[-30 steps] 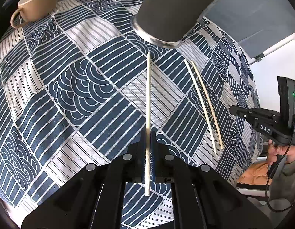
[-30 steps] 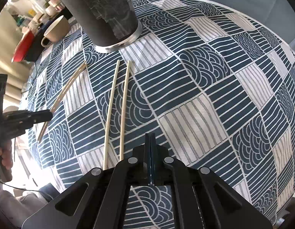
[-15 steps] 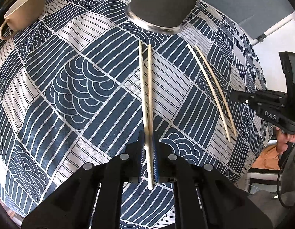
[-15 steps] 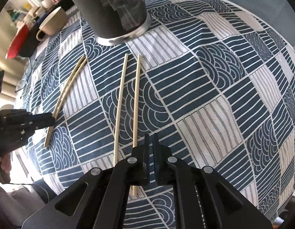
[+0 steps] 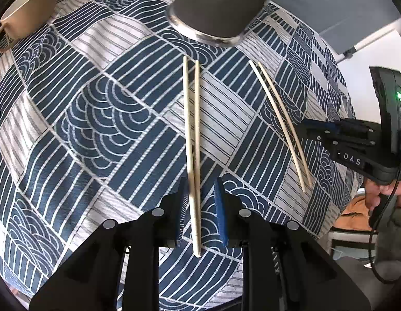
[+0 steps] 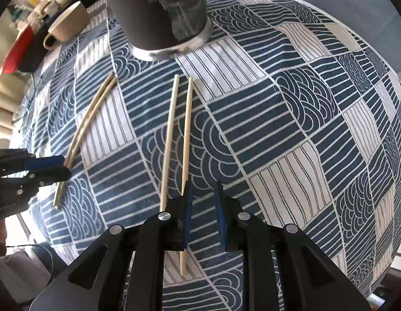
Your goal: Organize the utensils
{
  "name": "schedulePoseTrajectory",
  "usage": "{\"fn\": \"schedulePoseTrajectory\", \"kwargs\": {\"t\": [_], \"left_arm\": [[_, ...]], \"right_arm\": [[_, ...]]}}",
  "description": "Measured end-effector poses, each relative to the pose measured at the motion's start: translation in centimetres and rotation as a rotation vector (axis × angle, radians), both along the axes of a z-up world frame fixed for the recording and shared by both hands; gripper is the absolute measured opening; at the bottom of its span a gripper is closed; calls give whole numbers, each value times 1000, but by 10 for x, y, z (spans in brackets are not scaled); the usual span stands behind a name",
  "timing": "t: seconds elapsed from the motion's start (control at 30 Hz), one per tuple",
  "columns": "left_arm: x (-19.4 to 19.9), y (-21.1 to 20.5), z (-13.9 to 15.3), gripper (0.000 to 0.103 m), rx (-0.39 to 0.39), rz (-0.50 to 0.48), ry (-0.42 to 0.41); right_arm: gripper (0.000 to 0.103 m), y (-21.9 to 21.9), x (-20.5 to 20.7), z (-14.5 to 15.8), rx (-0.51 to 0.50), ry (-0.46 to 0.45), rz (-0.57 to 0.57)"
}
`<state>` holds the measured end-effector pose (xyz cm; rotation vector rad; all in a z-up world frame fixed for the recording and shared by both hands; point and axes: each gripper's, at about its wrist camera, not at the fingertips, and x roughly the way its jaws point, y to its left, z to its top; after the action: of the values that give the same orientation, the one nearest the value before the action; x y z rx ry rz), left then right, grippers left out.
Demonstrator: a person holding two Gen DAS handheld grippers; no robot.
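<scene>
Working over the blue wave-patterned tablecloth [image 5: 96,119], with the dark cylindrical utensil holder [image 5: 213,7] upright at the far side and a beige cup [image 5: 26,13] off to its left, presumably gathering chopsticks for that holder.

Left gripper [image 5: 200,207]: jaws spread, straddling the near ends of the left pair of chopsticks [image 5: 197,103], which lie flat on the cloth and crowd the left finger. Best to shift slightly left to centre both sticks, then close slowly and low to the cloth, so that neither rolls out or crosses the other.

Right gripper [image 6: 203,204]: jaws likewise spread and holding nothing, but set off to the right of the right pair of chopsticks [image 6: 169,142] — one stick running under the left finger, the other outside it altogether. Better to slide left before closing; otherwise likely to pinch one stick or none.

For both: grip near the ends, keep the sticks parallel, lift level — then tilt upright over the holder's mouth.
</scene>
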<state>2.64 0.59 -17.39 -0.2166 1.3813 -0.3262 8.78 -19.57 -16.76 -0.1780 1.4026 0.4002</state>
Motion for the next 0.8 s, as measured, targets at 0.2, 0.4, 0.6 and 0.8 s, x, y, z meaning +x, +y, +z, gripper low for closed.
{"fn": "schedulePoseTrajectory", "kwargs": {"t": [0.2, 0.4, 0.6, 0.8], "left_arm": [[11, 8, -2, 22, 72, -2, -13], [15, 3, -2, 23, 106, -1, -37], [14, -15, -2, 40, 160, -56, -69], [9, -32, -4, 33, 291, -121, -123]], "right_arm": [[20, 3, 6, -2, -47, -2, 18], [22, 10, 3, -4, -70, -26, 33], [23, 6, 1, -3, -63, -37, 20], [29, -6, -10, -2, -85, -82, 16]]}}
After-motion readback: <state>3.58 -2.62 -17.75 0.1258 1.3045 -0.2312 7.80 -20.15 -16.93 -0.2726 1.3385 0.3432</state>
